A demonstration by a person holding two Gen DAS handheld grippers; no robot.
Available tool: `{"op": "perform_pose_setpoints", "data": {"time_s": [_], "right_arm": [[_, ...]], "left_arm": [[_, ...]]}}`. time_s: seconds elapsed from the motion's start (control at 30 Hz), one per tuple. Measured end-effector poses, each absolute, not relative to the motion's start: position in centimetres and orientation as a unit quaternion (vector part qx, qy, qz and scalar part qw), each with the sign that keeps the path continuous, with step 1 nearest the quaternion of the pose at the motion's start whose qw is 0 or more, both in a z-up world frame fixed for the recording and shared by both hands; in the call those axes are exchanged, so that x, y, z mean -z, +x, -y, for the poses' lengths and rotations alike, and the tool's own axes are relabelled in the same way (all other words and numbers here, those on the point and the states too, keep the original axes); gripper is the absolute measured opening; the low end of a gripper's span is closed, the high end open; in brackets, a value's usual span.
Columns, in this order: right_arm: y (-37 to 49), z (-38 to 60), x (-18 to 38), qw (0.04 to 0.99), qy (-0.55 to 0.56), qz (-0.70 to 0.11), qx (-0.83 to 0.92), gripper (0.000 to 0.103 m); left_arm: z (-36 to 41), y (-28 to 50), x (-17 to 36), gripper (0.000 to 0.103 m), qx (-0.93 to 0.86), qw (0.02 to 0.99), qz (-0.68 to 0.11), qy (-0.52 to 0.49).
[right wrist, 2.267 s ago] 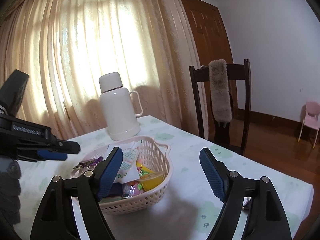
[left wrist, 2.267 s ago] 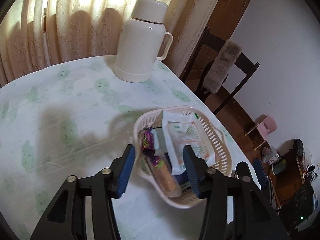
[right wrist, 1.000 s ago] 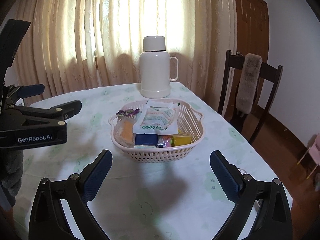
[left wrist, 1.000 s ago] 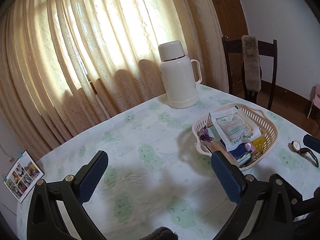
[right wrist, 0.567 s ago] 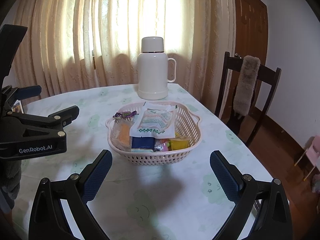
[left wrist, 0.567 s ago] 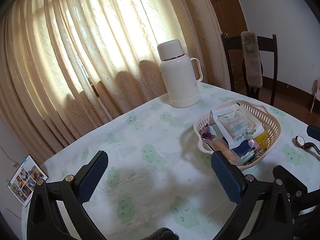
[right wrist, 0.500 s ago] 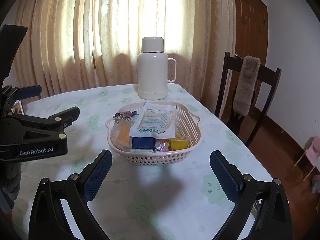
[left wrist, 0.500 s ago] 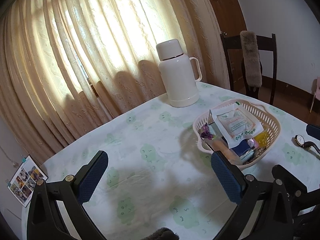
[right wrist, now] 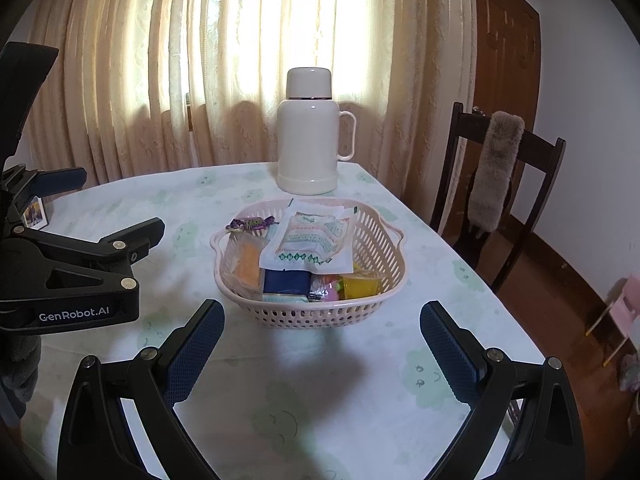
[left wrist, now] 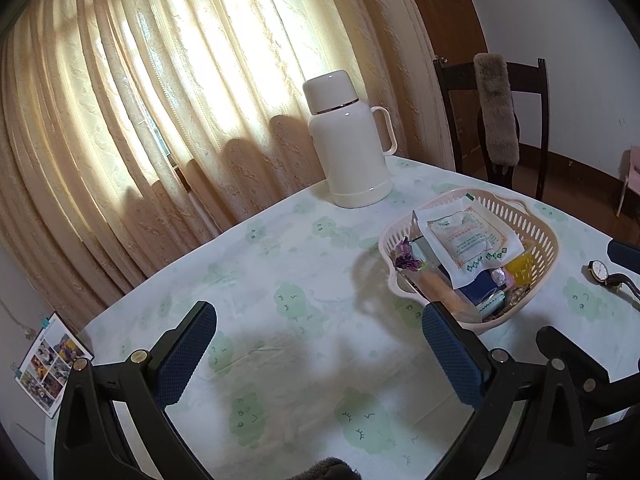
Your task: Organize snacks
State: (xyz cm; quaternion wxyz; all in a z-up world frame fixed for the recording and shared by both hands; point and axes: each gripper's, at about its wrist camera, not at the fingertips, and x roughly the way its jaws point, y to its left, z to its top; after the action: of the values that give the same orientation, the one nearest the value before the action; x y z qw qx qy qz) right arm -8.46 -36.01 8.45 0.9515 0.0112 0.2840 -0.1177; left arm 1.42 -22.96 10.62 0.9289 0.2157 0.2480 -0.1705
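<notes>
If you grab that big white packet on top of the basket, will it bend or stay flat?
The big white packet would probably bend: it looks like a thin, flat sachet, already sagging over the snacks beneath. It seems light, so one open tool should lift it. Its smooth wrapper may slip, so pinching an edge seems safer.

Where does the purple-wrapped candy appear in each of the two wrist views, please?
Left wrist: purple-wrapped candy sits right of centre, on the basket's left rim.
Right wrist: candy sits centre-left, at the basket's far left rim.
Shared landmark: cream thermos behind the basket.
</notes>
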Motion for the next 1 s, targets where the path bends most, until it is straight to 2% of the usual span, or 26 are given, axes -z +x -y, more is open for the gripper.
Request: {"op": "perform_pose_setpoints", "data": {"time_s": [1.0], "right_arm": [[-7.95,36.51,-8.14,0.949,0.007,-0.291,0.117,0.098]], "left_arm": [[23.18,1.17,-9.74,0.103,0.177,0.923,-0.250,0.233]]}}
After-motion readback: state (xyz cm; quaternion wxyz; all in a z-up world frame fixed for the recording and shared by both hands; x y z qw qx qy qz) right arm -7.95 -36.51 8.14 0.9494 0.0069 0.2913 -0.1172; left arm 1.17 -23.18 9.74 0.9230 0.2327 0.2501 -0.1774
